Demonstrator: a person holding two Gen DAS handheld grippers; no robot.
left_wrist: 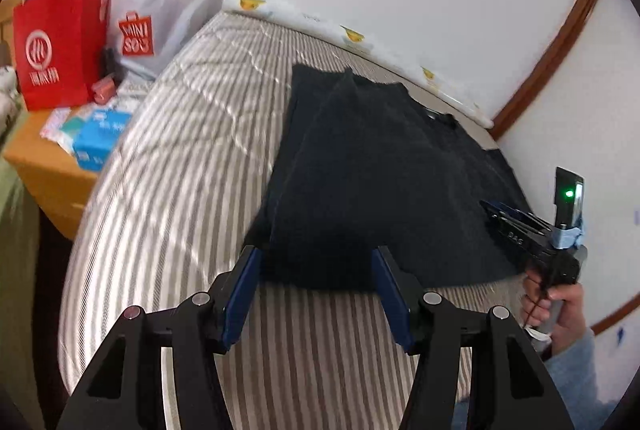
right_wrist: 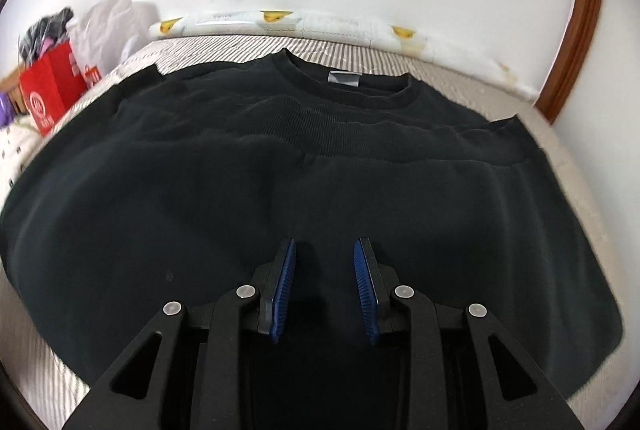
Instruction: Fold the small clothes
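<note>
A black sweatshirt (left_wrist: 372,166) lies on the striped bed (left_wrist: 180,190), partly folded, its neckline and grey label toward the far wall. It fills the right wrist view (right_wrist: 280,158). My left gripper (left_wrist: 316,258) is open and empty, its blue pads at the garment's near edge. My right gripper (right_wrist: 325,250) is open and empty, hovering just over the middle of the black cloth. The right gripper also shows in the left wrist view (left_wrist: 500,210) at the garment's right side, held by a hand.
A wooden side table (left_wrist: 52,166) left of the bed holds a red paper bag (left_wrist: 60,42), a white Miniso bag (left_wrist: 160,10) and tissue packs (left_wrist: 100,138). A white wall and a rolled white pad with yellow ducks (right_wrist: 304,26) border the bed's far side.
</note>
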